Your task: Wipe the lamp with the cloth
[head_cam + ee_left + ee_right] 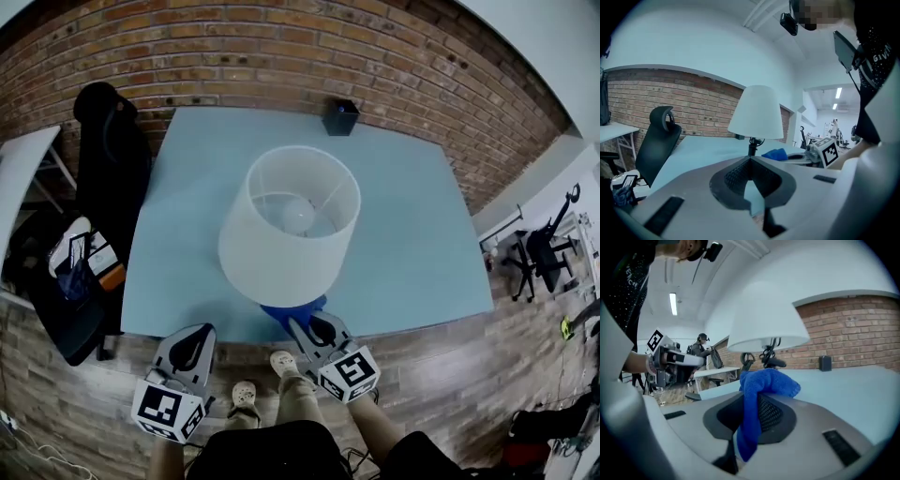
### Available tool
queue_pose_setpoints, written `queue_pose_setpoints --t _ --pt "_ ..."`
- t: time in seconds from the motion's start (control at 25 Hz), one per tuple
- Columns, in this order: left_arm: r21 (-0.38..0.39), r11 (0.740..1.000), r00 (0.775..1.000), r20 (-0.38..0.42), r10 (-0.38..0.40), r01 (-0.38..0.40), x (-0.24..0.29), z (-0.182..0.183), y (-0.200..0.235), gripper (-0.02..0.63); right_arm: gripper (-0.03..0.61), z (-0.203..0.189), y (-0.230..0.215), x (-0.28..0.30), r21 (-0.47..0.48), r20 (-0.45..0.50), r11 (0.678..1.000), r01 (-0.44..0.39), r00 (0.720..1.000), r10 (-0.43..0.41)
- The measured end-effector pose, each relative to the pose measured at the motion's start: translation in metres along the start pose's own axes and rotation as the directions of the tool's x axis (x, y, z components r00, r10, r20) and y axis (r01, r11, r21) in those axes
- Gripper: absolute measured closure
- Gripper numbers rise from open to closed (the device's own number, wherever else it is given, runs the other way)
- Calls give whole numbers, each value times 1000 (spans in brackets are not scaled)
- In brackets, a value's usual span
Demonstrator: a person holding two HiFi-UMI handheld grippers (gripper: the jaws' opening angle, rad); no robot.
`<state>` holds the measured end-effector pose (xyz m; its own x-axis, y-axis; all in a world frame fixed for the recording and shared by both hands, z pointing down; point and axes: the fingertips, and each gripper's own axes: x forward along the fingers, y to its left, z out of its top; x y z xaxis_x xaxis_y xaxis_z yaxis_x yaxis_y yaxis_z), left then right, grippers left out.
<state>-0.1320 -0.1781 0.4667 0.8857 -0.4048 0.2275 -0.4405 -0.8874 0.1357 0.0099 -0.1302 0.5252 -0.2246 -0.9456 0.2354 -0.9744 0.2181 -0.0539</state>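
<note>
A white lamp (291,225) with a drum shade stands on the pale blue table (412,244), near its front edge. Its shade (757,112) and dark stem show in the left gripper view, and the shade (766,317) fills the top of the right gripper view. My right gripper (305,323) is shut on a blue cloth (292,313) just below the shade at the table's front edge; the cloth (759,394) bunches over the jaws. My left gripper (192,345) is shut and holds nothing, off the table's front edge to the left of the lamp.
A small black box (340,117) sits at the table's far edge by the brick wall. A black office chair (108,159) stands left of the table, another chair (544,248) far right. The person's feet (267,380) stand on the wood floor.
</note>
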Motion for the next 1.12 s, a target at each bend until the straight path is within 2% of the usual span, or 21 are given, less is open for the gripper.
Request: queue_pose_setpoints --t 0.16,0.28,0.44,0.56,0.72,0.92,1.04,1.12 --pt "-35 999 1000 -10 -22 22 9 -2 -11 606 518 29 -34 -9 -44 127 994 97 988 -90" --pt "-29 999 1000 -12 -14 14 12 2 -18 605 518 42 -44 1 -35 180 995 99 979 -91" --pt "6 1000 1000 -3 29 -29 14 9 -14 606 518 45 -53 18 -23 205 994 108 974 -101" --pt "-7 999 999 -3 38 -38 14 7 -12 606 518 27 -59 33 -32 153 993 111 983 -105" --pt "-5 999 999 -12 35 -35 14 3 -14 606 518 -11 -67 45 -37 17 993 110 994 -109" --pt "-20 999 999 -23 40 -40 20 -1 -13 605 518 -39 -73 44 -36 -125 995 98 987 -102" --pt "-32 998 998 -30 56 -57 24 -2 -12 605 518 -44 -79 33 7 -162 996 84 983 -82" --pt "-40 996 997 -19 80 -81 28 3 -9 606 518 -35 -87 20 56 -129 997 60 990 -52"
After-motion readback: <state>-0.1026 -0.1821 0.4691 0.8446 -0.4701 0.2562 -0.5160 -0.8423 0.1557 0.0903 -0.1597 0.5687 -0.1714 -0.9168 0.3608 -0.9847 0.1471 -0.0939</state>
